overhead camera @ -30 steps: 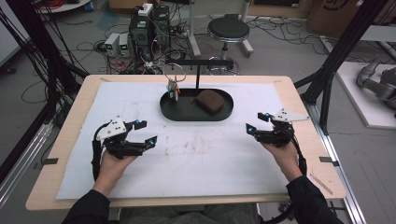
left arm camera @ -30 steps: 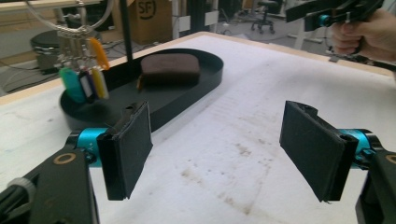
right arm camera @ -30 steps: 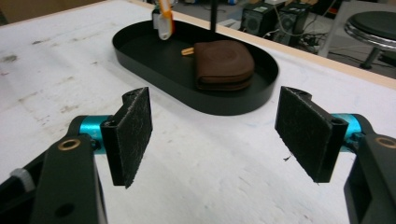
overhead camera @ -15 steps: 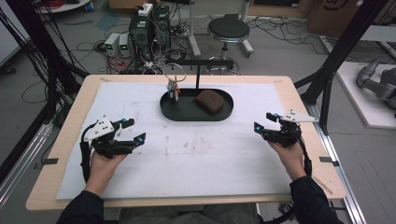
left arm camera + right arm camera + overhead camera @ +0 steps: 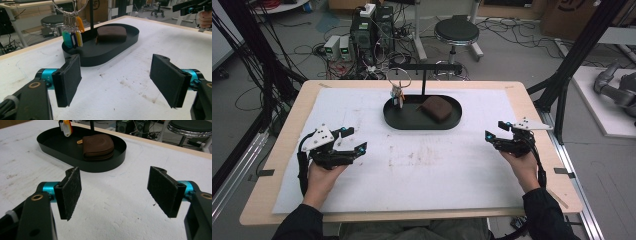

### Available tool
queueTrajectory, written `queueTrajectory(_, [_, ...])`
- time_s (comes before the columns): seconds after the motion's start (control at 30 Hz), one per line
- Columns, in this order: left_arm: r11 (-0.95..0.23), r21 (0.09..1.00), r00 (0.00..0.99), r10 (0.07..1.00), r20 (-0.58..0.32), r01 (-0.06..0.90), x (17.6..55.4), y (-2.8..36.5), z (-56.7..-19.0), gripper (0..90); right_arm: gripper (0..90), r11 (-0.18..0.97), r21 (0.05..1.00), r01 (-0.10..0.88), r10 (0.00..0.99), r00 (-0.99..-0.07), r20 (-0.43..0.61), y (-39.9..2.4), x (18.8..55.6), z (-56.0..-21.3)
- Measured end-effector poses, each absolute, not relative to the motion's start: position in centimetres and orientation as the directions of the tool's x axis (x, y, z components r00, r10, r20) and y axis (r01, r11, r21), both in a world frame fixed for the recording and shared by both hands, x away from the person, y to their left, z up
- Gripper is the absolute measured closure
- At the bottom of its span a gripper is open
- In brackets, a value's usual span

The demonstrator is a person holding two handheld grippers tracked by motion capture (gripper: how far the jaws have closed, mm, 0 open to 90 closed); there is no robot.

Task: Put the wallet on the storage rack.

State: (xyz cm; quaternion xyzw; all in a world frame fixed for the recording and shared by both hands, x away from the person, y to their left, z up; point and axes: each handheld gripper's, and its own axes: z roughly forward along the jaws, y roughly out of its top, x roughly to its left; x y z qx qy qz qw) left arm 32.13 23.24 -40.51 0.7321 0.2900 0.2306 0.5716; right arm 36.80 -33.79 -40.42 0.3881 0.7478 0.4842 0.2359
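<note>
The white-covered table (image 5: pixel 362 200) carries a black oval tray (image 5: pixel 409 119) at its far middle, well apart from both grippers. In the tray lies a brown zip pouch (image 5: pixel 436 108) toward the right end, and a key ring with coloured tags (image 5: pixel 72 35) hangs from a black stand over the left end, tags reaching down to about the tray rim. The left gripper (image 5: pixel 353 141) hovers over the near left of the table, jaws spread wide and empty; the right gripper (image 5: pixel 498 131) hovers at the near right, jaws likewise spread and holding nothing. The step in hand looks like the approach to the tray. To do it well, I would bring the right gripper over the rim and straddle the pouch across its narrower sides, and keep the left clear of the dangling tags and the stand's post
</note>
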Motion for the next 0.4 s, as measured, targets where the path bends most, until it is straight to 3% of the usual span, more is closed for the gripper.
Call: queueTrajectory(0.4, [-0.192,0.968,0.725,0.688,0.016,0.161,32.36,23.03,-40.53,25.0,27.9,0.217,0.907,0.362,0.814,-0.580,0.037,-34.14,36.75,-40.57])
